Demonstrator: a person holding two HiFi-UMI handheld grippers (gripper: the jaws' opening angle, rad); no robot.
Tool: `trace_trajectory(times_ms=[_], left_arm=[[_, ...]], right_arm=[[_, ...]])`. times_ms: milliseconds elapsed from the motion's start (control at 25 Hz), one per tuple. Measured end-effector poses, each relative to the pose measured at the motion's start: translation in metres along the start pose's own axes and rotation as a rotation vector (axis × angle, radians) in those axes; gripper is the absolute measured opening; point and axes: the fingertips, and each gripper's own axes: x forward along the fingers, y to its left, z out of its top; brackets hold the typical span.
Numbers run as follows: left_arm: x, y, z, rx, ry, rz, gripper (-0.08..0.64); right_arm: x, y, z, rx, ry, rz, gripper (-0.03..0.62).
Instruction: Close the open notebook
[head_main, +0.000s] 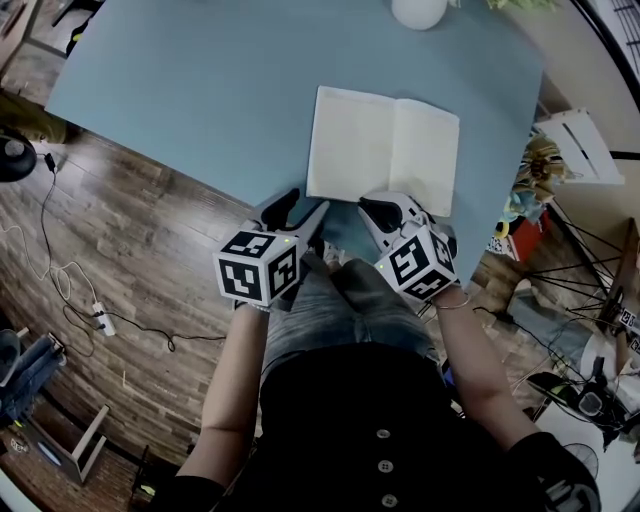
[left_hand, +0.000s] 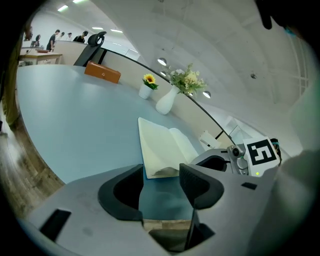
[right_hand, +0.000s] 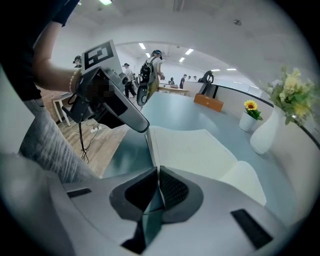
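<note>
An open notebook (head_main: 383, 148) lies flat on a blue table (head_main: 200, 90). At its near edge, the left gripper (head_main: 303, 210) gapes wide and empty; the right gripper (head_main: 380, 212) is closed, apparently on nothing.

Left claw (head_main: 300, 212), centre-left of head view, jaws apart, empty, right claw (head_main: 383, 212) just right of it, jaws pressed together, both forearms (head_main: 235, 370) bare below.

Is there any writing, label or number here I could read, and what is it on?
No readable text anywhere.
Notebook: pages blank.
Cube on the left and cube on the right: black-and-white square patterns, no letters.
Brown box: a small mark, too small to read.
</note>
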Motion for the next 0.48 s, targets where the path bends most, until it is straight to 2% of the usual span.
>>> trace_trajectory(times_ms=[240,360,480], left_arm=[[0.0072,0.0056,-0.0009,-0.142,0.000,-0.028,0.235],[0.0086,0.0049,0.0004,-0.145,0.004,-0.032,0.235],[0.0086,0.0033,0.0031,-0.123,0.002,-0.029,0.235]], right_arm=[[-0.0015,-0.0005,0.0036,0.022,-0.020,-0.002,0.014],[-0.0009,-0.0006,0.0035,0.019,-0.021,0.004,0.015],[0.0006,-0.0002,0.0028,-0.037,-0.010,0.000,0.027]])
